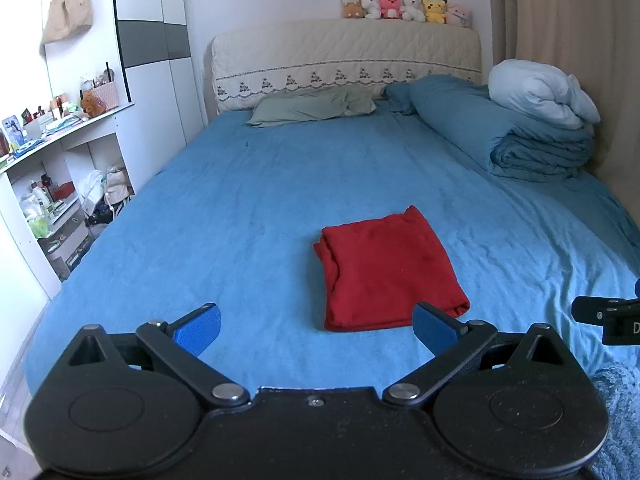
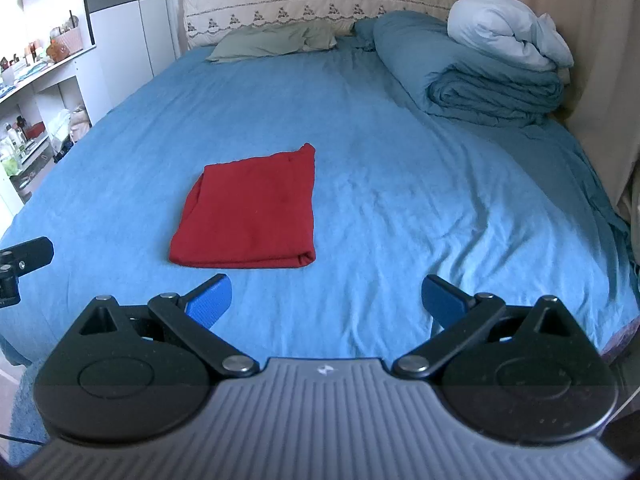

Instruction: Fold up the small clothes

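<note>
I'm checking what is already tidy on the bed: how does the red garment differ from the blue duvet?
The red garment is a thin, flat fold; the blue duvet is a thick, rolled bundle. The garment lies mid-bed, bare on top; the duvet sits near the headboard carrying a pale quilt. Both rest on the blue sheet.

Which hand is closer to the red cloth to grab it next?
Probably the left. The left hand-held gripper is open with the folded red cloth just beyond its right finger. The right hand-held gripper, also open, sits off to the cloth's right.
</note>
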Action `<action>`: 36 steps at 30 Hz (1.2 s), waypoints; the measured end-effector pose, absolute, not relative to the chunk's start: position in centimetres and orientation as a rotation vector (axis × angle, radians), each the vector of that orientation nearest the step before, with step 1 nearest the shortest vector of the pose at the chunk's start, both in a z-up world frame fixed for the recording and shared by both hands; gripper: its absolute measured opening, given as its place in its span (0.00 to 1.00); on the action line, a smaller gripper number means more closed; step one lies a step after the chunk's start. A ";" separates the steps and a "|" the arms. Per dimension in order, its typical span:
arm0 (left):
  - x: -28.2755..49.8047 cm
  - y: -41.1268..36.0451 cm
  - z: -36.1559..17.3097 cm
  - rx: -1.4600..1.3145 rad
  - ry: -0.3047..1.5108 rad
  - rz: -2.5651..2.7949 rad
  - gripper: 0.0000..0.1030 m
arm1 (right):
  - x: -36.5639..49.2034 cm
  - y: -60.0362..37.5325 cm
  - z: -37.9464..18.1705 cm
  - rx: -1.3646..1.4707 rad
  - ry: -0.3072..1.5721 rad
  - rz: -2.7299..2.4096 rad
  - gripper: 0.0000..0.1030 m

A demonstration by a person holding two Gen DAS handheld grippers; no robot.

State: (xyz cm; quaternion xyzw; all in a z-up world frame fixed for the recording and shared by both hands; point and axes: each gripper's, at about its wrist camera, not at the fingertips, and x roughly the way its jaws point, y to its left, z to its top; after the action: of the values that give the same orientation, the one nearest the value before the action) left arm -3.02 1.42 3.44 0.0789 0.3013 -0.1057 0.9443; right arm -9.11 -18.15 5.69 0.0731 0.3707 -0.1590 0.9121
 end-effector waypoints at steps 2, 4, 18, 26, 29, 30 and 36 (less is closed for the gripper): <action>-3.0 1.4 3.4 0.164 0.616 -0.215 1.00 | -9.1 -18.2 5.7 0.150 0.764 -0.327 1.00; -2.9 1.4 3.4 0.163 0.617 -0.215 1.00 | -9.1 -18.2 5.7 0.150 0.763 -0.328 1.00; -2.9 1.4 3.5 0.164 0.617 -0.220 1.00 | -9.1 -18.1 5.7 0.142 0.757 -0.327 1.00; -2.9 1.3 3.7 0.166 0.614 -0.221 1.00 | -9.1 -17.7 5.7 0.138 0.751 -0.329 1.00; -2.9 1.2 3.7 0.177 0.618 -0.228 1.00 | -9.1 -17.7 5.7 0.137 0.751 -0.329 1.00; -2.9 1.1 3.7 0.185 0.618 -0.228 1.00 | -9.1 -17.7 5.7 0.136 0.751 -0.330 1.00; -3.2 0.9 3.8 0.184 0.608 -0.227 1.00 | -9.2 -17.6 5.8 0.136 0.745 -0.327 1.00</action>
State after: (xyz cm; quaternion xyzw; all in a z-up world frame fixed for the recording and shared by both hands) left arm -3.19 0.94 3.83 0.0905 0.2982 -0.1112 0.9437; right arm -9.22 -17.57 5.78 0.0663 0.3620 -0.1590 0.9161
